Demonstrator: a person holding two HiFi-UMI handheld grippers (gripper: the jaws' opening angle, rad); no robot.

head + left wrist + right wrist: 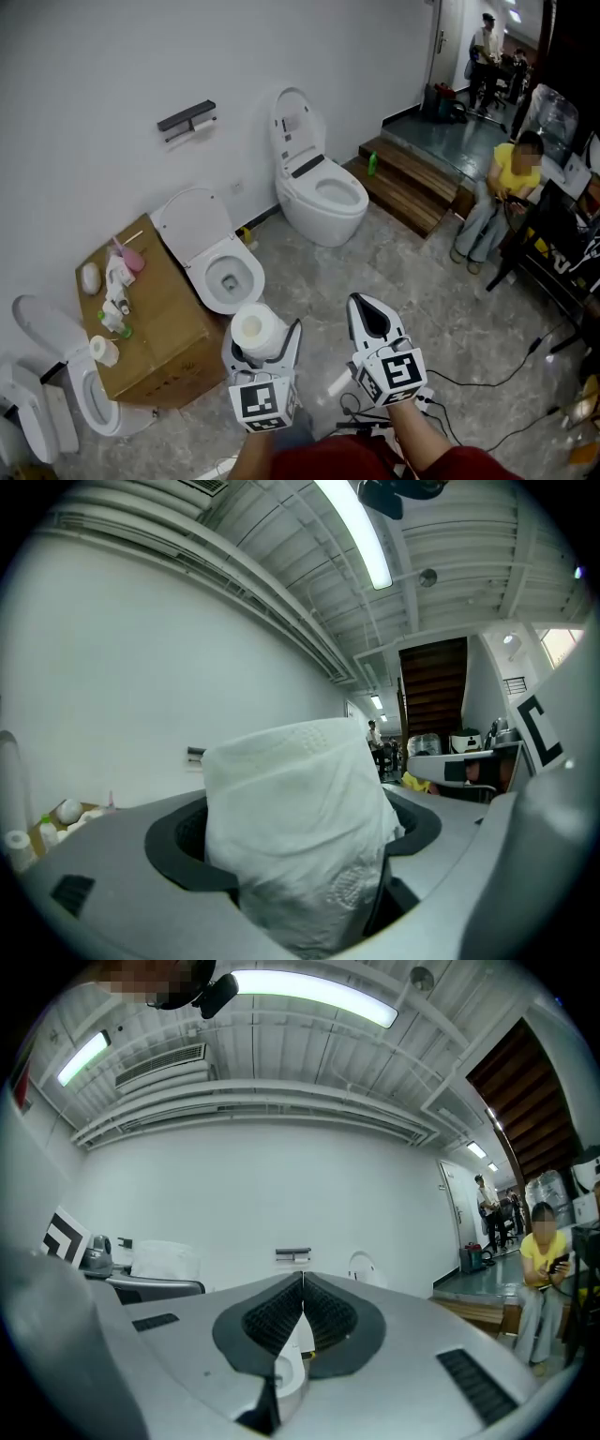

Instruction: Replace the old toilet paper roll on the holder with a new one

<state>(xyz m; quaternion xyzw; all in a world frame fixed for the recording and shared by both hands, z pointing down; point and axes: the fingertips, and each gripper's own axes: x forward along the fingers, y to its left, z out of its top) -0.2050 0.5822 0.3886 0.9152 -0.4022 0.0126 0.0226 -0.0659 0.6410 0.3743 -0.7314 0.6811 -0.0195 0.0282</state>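
Note:
A full white toilet paper roll (253, 330) stands upright between the jaws of my left gripper (263, 339), which is shut on it. In the left gripper view the roll (292, 827) fills the middle, pressed between the dark pads (178, 841). My right gripper (368, 315) is beside it on the right, shut and holding nothing; its pads (323, 1314) meet at the tips. The dark paper holder (187, 119) is mounted on the white wall well ahead of both grippers, with a little white under its bar. The same holder (292, 1256) shows small past the right jaws.
A white toilet (317, 183) and an open-lidded one (214, 258) stand against the wall. A cardboard box (150, 323) carries bottles and a small roll (103, 350). Wooden steps (408, 183) and a seated person in yellow (506, 192) are at right. Cables (487, 375) cross the floor.

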